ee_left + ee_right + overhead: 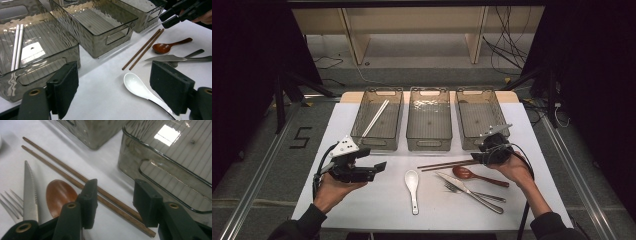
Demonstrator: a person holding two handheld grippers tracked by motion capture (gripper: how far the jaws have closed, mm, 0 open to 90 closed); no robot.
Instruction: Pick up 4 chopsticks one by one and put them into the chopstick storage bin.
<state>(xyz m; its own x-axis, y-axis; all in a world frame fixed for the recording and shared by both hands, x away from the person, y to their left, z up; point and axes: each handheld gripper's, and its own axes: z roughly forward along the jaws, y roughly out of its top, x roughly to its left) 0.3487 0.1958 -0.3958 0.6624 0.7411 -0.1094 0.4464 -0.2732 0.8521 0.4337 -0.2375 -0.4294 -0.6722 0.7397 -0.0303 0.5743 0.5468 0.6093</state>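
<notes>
At centre right of the high view, right tongs (478, 158) half-closed astride the wooden chopsticks (447, 164) lying on the surface, not yet pinching; left tongs (379, 167) apart, empty; risk: catching only one stick.

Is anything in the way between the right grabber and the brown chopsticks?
Nothing visible is. The right gripper has its jaws on either side of the brown chopsticks, which lie bare on the white table. The wooden spoon lies beside them, not over them.

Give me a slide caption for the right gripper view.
Right tool straddling brown chopsticks beside a wooden spoon.
</notes>
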